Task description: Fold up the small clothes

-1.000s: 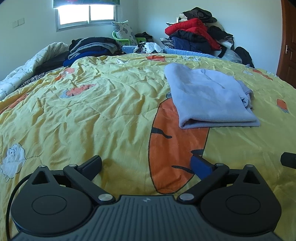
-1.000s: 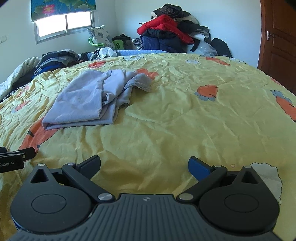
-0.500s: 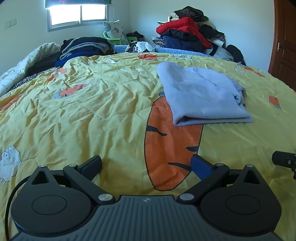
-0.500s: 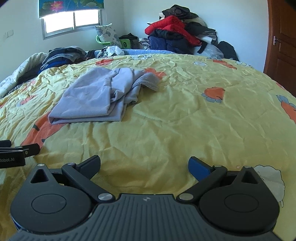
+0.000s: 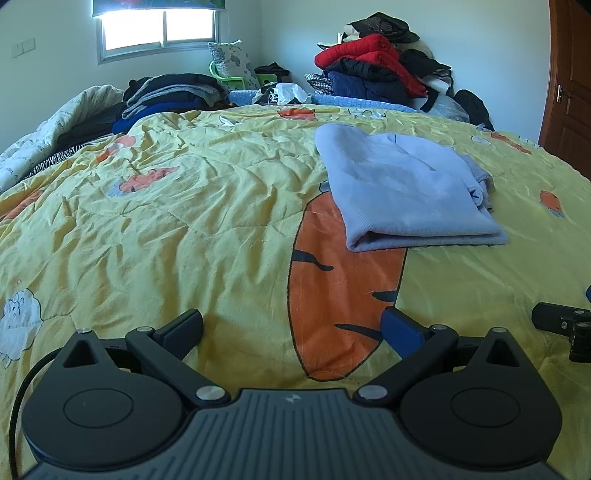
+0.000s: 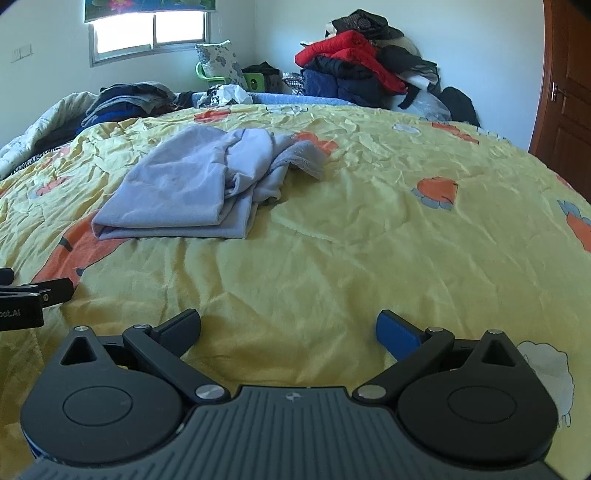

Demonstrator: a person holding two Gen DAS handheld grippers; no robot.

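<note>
A light blue-grey garment (image 5: 402,188) lies folded on the yellow bedspread (image 5: 184,221), ahead and right of my left gripper (image 5: 291,326). In the right wrist view the garment (image 6: 192,188) lies ahead and left, its right side bunched and loose. My left gripper is open and empty, low over the orange carrot print. My right gripper (image 6: 288,326) is open and empty over bare yellow cloth. Each gripper's tip shows at the edge of the other's view: the right one (image 5: 561,321), the left one (image 6: 33,295).
A pile of red, navy and black clothes (image 5: 376,70) stands at the far right by the wall. A stack of dark folded clothes (image 5: 173,92) sits far left. A wooden door (image 5: 569,81) is at the right. A window (image 5: 159,26) is behind.
Both grippers have drifted slightly; the garment now sits a little further left in the left wrist view and a little further right in the right wrist view. Jaws stayed open.
</note>
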